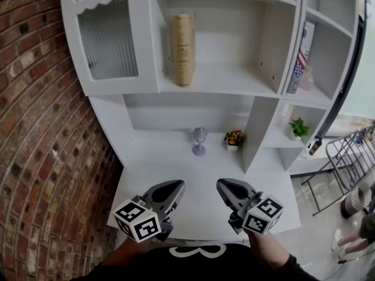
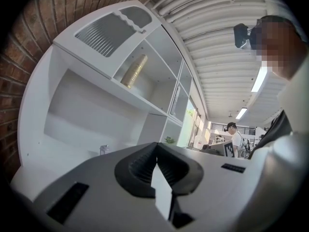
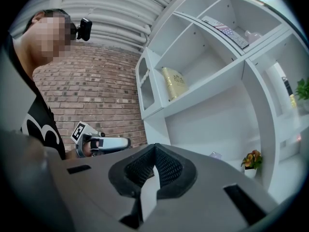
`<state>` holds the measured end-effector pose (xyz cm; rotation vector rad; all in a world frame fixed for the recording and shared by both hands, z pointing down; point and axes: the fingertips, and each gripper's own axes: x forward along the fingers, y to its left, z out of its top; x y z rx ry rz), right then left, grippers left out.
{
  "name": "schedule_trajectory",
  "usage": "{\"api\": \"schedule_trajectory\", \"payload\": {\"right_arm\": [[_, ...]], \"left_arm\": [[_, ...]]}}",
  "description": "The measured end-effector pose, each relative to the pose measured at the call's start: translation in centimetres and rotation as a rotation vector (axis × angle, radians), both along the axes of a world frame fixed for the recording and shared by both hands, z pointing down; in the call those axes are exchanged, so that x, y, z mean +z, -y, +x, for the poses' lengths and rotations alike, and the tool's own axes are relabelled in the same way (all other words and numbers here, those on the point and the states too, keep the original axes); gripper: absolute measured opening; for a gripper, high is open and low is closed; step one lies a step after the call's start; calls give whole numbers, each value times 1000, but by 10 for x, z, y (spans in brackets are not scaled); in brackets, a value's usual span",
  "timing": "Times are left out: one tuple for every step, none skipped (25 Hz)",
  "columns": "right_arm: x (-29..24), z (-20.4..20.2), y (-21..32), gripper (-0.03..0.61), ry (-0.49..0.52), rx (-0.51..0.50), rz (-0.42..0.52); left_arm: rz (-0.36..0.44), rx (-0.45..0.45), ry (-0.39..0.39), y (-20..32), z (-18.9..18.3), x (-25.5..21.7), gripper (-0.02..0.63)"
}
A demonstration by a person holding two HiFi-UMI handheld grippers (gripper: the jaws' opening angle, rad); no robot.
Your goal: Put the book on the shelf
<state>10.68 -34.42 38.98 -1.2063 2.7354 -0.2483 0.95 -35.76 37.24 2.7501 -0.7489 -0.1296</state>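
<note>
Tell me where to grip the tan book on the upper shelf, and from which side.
Probably pinch the tan book across its spine at mid-height, coming straight from the front. It stands upright, spine facing out, with bare shelf to its right and the compartment wall close on its left.

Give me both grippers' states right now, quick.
Left gripper: closed, holding nothing.
Right gripper: closed, holding nothing.
</note>
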Motion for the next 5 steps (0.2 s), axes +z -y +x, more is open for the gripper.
{"api": "schedule_trajectory", "payload": {"right_arm": [[0, 0, -1, 9, 1, 0, 0], [1, 0, -1, 9, 2, 0, -1], [2, 0, -2, 9, 3, 0, -3], [3, 0, -2, 9, 3, 1, -5], [4, 0, -3, 9, 4, 2, -7]], "left_arm": [[-1, 1, 1, -1, 0, 0, 3], [-3, 1, 1, -1, 0, 1, 3], [-5, 1, 0, -2, 0, 1, 3], [-8, 2, 0, -2, 0, 2, 3], [-11, 2, -1, -2, 0, 2, 3]]}}
